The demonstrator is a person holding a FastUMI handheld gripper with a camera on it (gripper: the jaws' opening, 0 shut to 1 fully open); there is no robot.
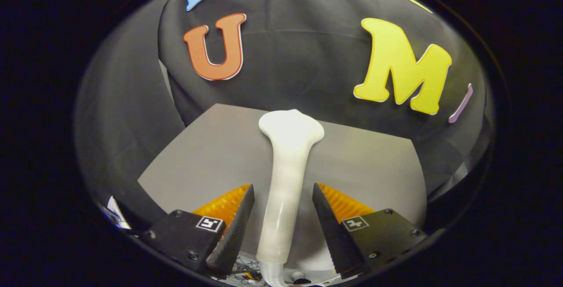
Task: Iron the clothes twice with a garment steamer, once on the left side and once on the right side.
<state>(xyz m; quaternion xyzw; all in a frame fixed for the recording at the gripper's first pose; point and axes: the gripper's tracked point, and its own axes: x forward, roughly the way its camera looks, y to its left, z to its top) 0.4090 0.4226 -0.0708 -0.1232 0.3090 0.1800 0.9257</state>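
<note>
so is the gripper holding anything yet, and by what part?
Nothing is clamped. The white garment steamer has its handle between the gripper jaws, but gaps show on both sides, so the jaws stand open around it.

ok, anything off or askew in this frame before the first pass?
Nothing spilled or damaged. The white steamer stands upright between the jaws of the gripper, head flaring beyond them over the grey table. One oddity: there are gaps on both sides of the handle, so the jaws look open, not clamped.
</note>
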